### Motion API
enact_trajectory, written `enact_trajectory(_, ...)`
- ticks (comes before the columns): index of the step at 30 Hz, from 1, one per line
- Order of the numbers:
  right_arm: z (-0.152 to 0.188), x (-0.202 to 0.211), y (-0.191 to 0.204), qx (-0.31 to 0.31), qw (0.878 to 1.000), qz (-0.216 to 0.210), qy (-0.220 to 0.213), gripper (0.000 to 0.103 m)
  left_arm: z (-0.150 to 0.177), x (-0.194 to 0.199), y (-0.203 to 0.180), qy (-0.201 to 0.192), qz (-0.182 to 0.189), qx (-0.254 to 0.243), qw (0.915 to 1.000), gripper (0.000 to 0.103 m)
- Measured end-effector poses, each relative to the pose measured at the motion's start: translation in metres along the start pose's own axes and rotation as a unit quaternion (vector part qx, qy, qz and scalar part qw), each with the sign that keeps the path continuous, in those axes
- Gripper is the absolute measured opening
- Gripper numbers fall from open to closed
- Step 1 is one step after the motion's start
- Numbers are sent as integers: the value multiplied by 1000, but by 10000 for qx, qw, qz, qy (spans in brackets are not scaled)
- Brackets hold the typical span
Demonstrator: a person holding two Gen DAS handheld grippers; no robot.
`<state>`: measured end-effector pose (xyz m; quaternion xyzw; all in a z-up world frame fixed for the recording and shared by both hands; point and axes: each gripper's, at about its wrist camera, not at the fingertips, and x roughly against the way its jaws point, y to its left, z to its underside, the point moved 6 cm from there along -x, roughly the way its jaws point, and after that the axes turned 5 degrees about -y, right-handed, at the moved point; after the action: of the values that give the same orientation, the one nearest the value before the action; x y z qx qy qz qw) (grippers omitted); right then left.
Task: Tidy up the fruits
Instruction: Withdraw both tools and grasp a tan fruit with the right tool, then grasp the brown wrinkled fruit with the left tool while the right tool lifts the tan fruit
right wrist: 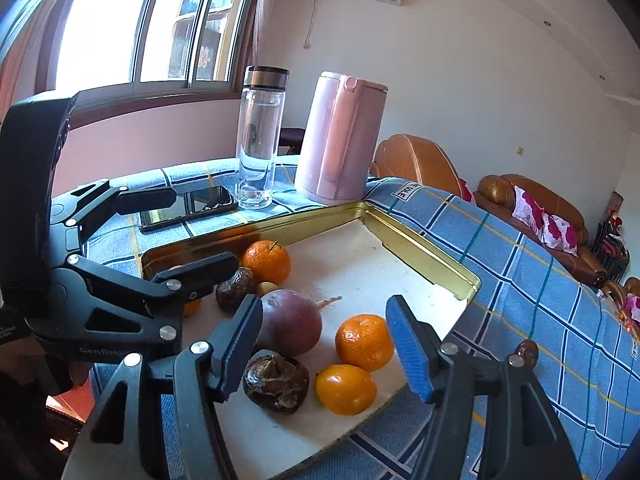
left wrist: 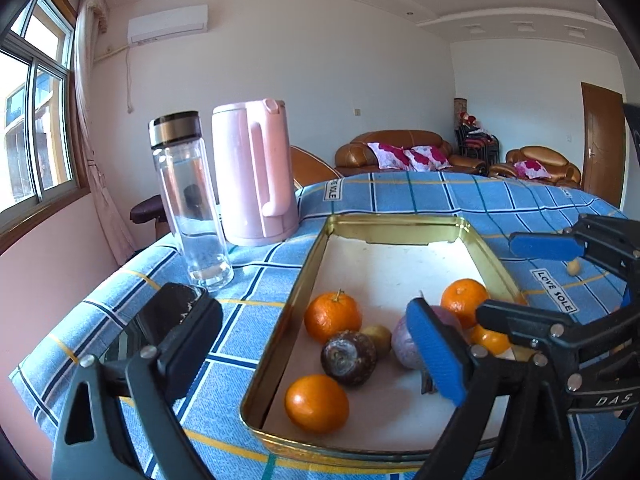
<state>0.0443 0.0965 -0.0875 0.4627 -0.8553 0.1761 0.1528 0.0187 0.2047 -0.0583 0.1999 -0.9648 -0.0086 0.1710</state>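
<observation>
Both grippers hover over the gold-rimmed tray on the bench w/ blue check cloth.

L gripper: jaws spread wide, nothing between the pads; its own view shows three oranges below, at 12 o'clock, 6 o'clock and 2 o'clock, plus a dark brown wrinkled fruit at centre.

R gripper: jaws part open, no pad pressing on fruit. The purple round fruit sits just beside its left pad; a second brown fruit and two oranges lie on the tray floor between the fingers.

All this fruit is in the tray's near half. Far half bare.

At 11 o'clock beyond the tray: glass bottle, pink kettle, phone.
</observation>
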Motion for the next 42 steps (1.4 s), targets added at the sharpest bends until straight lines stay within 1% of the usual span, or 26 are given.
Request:
enact_trajectory(3, 0, 9, -14, -41, 9998, 192, -41, 66, -12, 5, -7, -128, 59, -10, 9999, 102)
enact_trajectory(5, 1, 16, -28, -120, 9992, 361, -73, 66, -22, 8, -15, -217, 121, -8, 9997, 103)
enact_trajectory(11, 16, 32, -91, -511, 9937, 1001, -15, 66, -44, 5, -59, -201, 701, -60, 9973, 103)
enact_trajectory(16, 37, 45, -154, -939, 9819, 1636, 151, 66, -60, 2, -98, -68, 1183, -38, 9929, 103)
enact_trajectory(18, 48, 49, -179, -1131, 9755, 1869, 262, 66, -66, -1, -114, -40, 1269, -96, 9919, 103)
enact_trajectory(20, 60, 50, -200, -1318, 9697, 2011, 423, 65, -70, -7, -130, -28, 1291, -163, 9915, 103)
enact_trajectory(21, 67, 49, -208, -1395, 9671, 2062, 515, 62, -72, -11, -138, 27, 1307, -172, 9913, 103)
enact_trajectory(23, 80, 47, -220, -1580, 9629, 2077, 687, 56, -71, -21, -154, 171, 1428, -160, 9895, 103)
enact_trajectory(26, 98, 41, -227, -1850, 9606, 1880, 880, 50, -67, -35, -176, 398, 1484, -246, 9878, 103)
enact_trajectory(28, 105, 34, -227, -1905, 9600, 1773, 1029, 49, -64, -44, -189, 513, 1531, -290, 9865, 103)
enact_trajectory(31, 115, 26, -228, -2023, 9582, 1627, 1201, 48, -62, -53, -205, 586, 1519, -352, 9860, 103)
enact_trajectory(33, 120, 23, -231, -2114, 9567, 1522, 1301, 45, -59, -58, -214, 634, 1495, -389, 9860, 103)
enact_trajectory(34, 124, 18, -231, -2122, 9552, 1442, 1472, 45, -58, -61, -219, 668, 1492, -398, 9857, 103)
enact_trajectory(35, 130, 13, -231, -2158, 9530, 1364, 1630, 43, -57, -64, -222, 688, 1499, -412, 9854, 103)
enact_trajectory(36, 133, 11, -231, -2215, 9516, 1284, 1699, 33, -57, -65, -225, 699, 1484, -428, 9855, 103)
enact_trajectory(37, 133, 10, -231, -2217, 9517, 1256, 1716, 29, -57, -67, -228, 699, 1456, -437, 9859, 103)
enact_trajectory(40, 133, 14, -232, -2206, 9531, 1261, 1645, 29, -54, -73, -236, 773, 1498, -403, 9849, 103)
enact_trajectory(42, 133, 20, -236, -2201, 9523, 1396, 1588, 29, -52, -79, -240, 840, 1453, -387, 9851, 103)
